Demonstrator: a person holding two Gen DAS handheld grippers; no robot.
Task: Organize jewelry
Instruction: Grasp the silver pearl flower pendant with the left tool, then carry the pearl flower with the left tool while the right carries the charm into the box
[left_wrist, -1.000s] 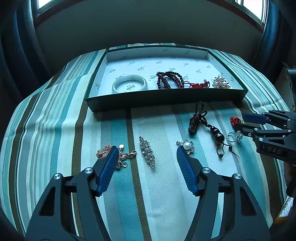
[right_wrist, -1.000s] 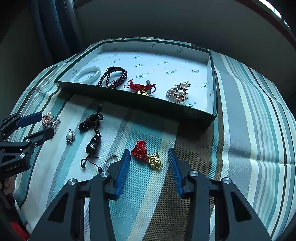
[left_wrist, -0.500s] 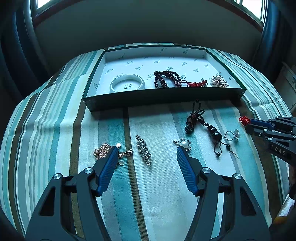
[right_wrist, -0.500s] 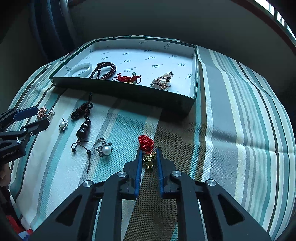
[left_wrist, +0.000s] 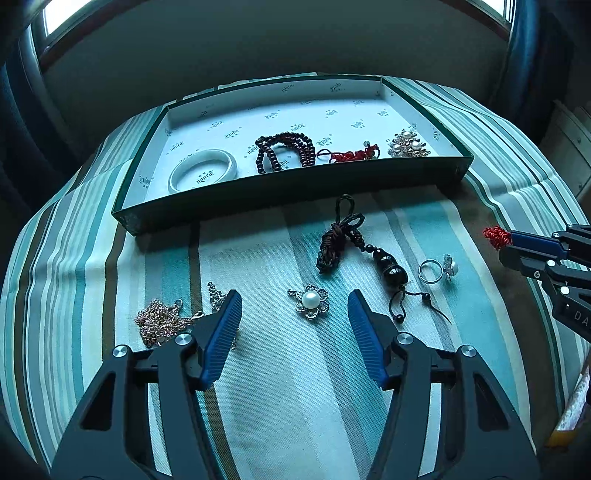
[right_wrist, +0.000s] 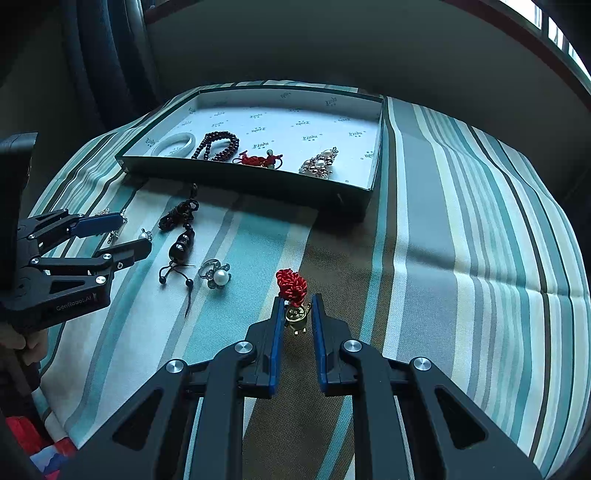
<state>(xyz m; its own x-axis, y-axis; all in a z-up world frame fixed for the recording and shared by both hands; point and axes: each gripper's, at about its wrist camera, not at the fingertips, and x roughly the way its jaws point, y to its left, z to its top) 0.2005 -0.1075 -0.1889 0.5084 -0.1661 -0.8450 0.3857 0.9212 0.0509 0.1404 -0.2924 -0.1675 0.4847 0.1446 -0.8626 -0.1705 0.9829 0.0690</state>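
So on the far left of the cloth (left_wrist: 258, 369) there was a rose-gold chain (left_wrist: 159, 321) in a heap, and just beside it a sparkly brooch (left_wrist: 218, 295) half hidden behind one finger of the left gripper (left_wrist: 294, 315). That gripper hung over the pearl flower (left_wrist: 310, 301), about half open with the flower sitting between the fingers but nothing touching it. Its jaws had just been closing in a bit, so I'd guess the flower was its next pick. The chain and brooch crowded its left finger, which could snag if it came down sloppy.

Next over was the dark cord pendant (left_wrist: 384, 262), cord all tangled and tails trailing toward the pearl ring (left_wrist: 437, 269), so those two were near enough to drag each other.

Further right, the right gripper (right_wrist: 297, 314) was clamped tight on the gold charm (right_wrist: 295, 315), red knot (right_wrist: 291, 284) poking out past the tips. Pinching the hard charm rather than the floppy knot made sense to me.

Behind everything sat the box (left_wrist: 295, 184), already holding a bangle (left_wrist: 203, 171), beads (left_wrist: 284, 151), a red tassel (left_wrist: 351, 155) and a pearl cluster (left_wrist: 408, 144). Its front wall stood between the charm and the free space inside.
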